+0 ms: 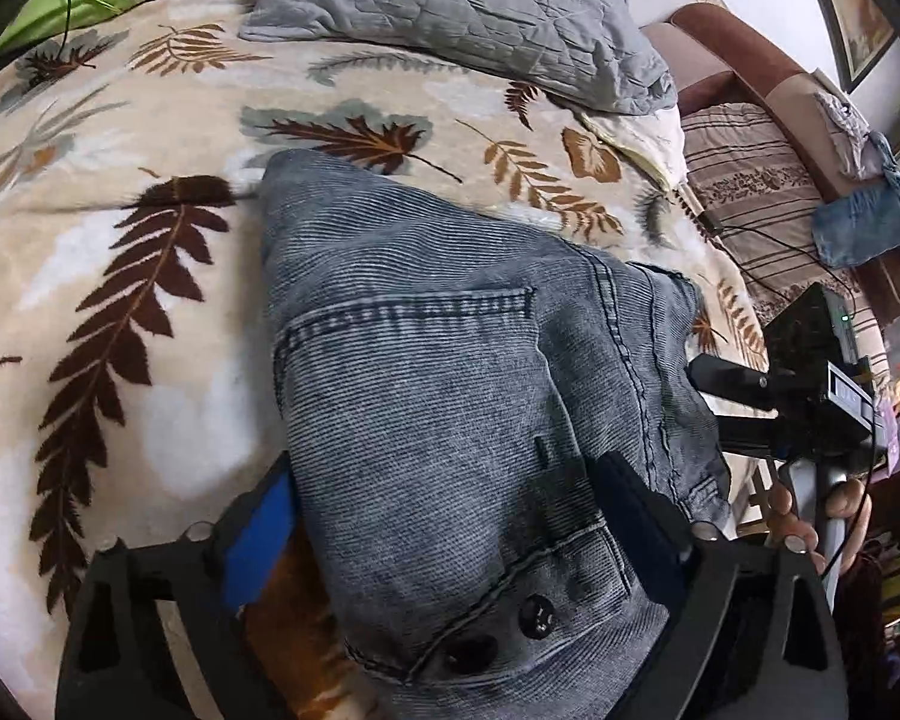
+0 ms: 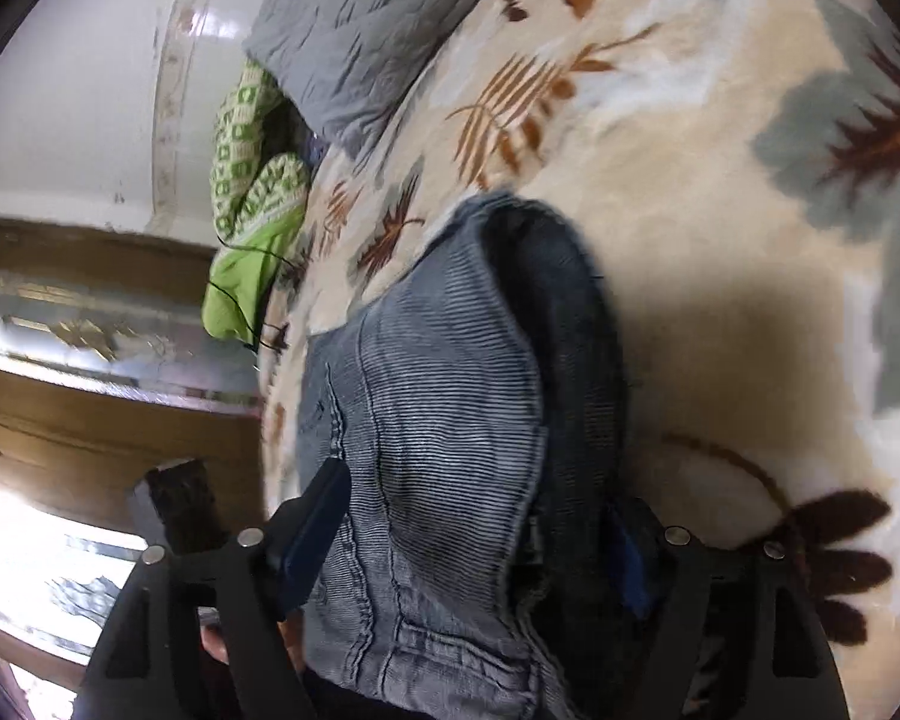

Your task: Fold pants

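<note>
- Spread under everything is the bed's leaf-print blanket [image 1: 150, 276], with a grey quilt [image 1: 450, 18] bunched at its far end.
- Your pants [image 1: 450, 372], grey-blue denim, lie on that blanket with the buttoned waistband nearest you.
- Your left gripper [image 1: 444, 516] has its jaws clenched on the waistband, probably to carry it over for a fold.
- Your right gripper [image 2: 474, 546] pinches the other waist edge, rolled sideways, so both ends should lift together.
</note>
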`<action>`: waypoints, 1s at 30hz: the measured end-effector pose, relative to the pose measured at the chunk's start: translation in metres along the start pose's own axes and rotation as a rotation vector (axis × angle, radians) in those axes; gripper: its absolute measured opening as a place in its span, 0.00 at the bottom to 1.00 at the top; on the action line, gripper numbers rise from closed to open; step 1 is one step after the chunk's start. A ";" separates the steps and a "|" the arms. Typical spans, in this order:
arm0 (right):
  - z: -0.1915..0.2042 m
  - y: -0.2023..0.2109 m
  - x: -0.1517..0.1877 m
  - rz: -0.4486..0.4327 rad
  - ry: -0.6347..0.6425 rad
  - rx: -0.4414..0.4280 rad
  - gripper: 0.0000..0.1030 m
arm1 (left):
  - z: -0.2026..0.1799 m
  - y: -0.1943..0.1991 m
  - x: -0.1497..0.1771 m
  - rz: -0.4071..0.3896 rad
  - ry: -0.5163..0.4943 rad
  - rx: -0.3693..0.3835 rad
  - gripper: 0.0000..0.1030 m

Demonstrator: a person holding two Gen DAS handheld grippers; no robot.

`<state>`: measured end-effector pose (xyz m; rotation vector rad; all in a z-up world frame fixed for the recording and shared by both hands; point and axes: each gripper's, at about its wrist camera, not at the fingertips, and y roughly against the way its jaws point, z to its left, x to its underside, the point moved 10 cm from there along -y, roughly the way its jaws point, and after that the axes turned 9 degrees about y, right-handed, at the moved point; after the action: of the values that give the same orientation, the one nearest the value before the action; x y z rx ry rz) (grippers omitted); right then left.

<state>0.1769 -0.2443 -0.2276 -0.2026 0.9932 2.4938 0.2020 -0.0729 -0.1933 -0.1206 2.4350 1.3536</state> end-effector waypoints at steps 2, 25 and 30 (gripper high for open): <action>0.008 -0.004 0.000 0.007 0.016 -0.020 0.67 | 0.000 0.001 0.000 -0.009 0.001 0.002 0.84; 0.102 -0.006 -0.020 -0.129 0.366 0.080 0.28 | -0.009 0.052 -0.051 -0.197 -0.059 0.033 0.27; 0.114 -0.012 -0.069 -0.188 0.364 0.070 0.28 | -0.002 0.060 -0.110 -0.271 -0.070 0.003 0.27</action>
<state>0.2470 -0.1835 -0.1313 -0.7142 1.1410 2.2905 0.2895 -0.0528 -0.1063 -0.3808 2.2661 1.2124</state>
